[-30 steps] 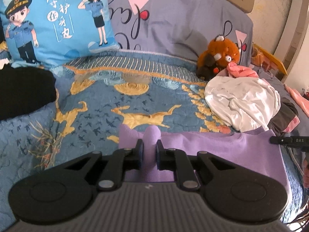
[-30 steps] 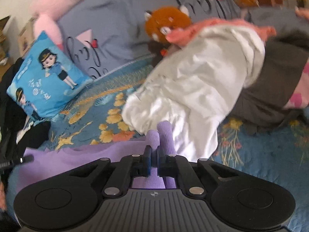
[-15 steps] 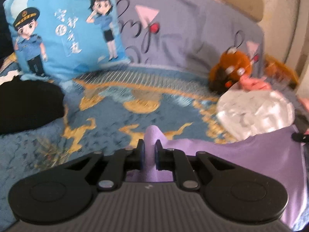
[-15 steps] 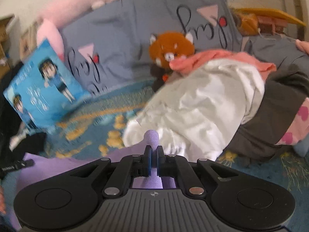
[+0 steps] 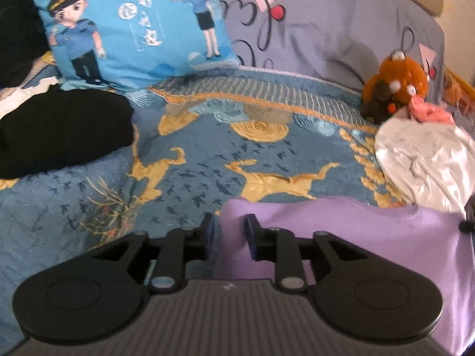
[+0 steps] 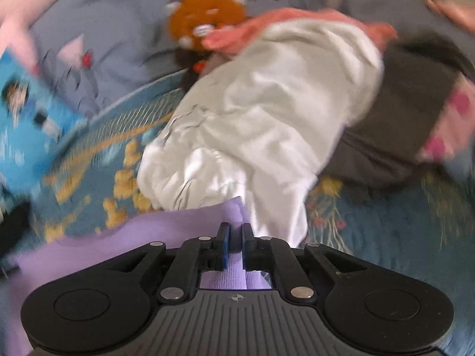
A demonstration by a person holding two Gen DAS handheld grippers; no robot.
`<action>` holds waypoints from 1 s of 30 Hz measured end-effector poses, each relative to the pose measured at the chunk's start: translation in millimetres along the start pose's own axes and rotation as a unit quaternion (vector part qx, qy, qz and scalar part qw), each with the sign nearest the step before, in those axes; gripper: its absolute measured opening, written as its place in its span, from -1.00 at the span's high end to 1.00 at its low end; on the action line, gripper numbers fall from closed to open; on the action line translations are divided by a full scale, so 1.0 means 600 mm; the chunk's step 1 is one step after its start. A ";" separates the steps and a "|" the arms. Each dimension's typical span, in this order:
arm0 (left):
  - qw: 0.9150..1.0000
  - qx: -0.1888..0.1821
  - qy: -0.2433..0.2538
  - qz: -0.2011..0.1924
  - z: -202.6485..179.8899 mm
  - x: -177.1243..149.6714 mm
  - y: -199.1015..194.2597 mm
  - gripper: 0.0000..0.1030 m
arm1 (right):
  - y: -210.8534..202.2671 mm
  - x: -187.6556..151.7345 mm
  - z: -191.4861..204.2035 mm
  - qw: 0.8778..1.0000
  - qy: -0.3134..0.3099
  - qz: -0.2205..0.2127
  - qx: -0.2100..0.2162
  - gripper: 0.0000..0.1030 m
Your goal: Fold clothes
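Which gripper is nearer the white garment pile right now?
Right. The right gripper, shut on the purple garment, sits just below the white garment pile; the left gripper is open, with the pile far off to its right.

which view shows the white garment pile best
The right wrist view: the white garment fills the middle of the frame, folds and edges visible despite motion blur, lying against a dark grey garment. The left wrist view catches only part of it at the right edge, behind the purple garment.
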State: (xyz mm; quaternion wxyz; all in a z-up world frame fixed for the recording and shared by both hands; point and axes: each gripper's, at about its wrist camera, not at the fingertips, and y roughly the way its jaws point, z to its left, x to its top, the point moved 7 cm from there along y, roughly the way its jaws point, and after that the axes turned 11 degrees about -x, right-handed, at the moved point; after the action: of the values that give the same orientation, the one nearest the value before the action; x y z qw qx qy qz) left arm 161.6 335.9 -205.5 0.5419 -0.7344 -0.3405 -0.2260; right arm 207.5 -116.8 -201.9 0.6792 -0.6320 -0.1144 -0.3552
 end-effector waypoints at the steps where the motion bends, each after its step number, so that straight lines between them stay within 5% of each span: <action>1: 1.000 -0.001 -0.006 -0.006 0.004 0.003 -0.007 0.28 | -0.007 0.002 -0.011 1.000 0.021 0.002 0.008 0.77; 7: 0.999 0.008 0.018 -0.028 0.006 0.007 -0.049 -0.08 | -0.075 -0.013 -0.065 0.997 0.048 -0.012 0.059 0.56; 13: 0.998 -0.044 0.000 -0.036 -0.011 -0.018 -0.099 -0.24 | -0.121 -0.118 -0.064 0.992 -0.041 0.016 0.117 0.50; 20: 0.994 -0.102 0.006 -0.023 -0.073 -0.068 -0.133 -0.41 | -0.126 -0.206 -0.080 0.985 -0.029 0.063 0.157 0.50; 23: 0.995 -0.100 0.026 0.005 -0.094 -0.086 -0.120 -0.41 | -0.130 -0.213 -0.078 0.983 -0.041 0.067 0.163 0.82; 30: 0.995 -0.084 0.030 0.034 -0.099 -0.108 -0.100 -0.43 | -0.175 -0.202 -0.091 0.988 -0.061 0.032 0.138 0.94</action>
State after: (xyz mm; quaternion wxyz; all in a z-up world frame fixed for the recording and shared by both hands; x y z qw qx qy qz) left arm 76.2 273.8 -193.8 0.4954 -0.7815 -0.2791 -0.2569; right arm 38.0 -122.0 -203.2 0.7625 -0.5564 -0.1831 -0.2748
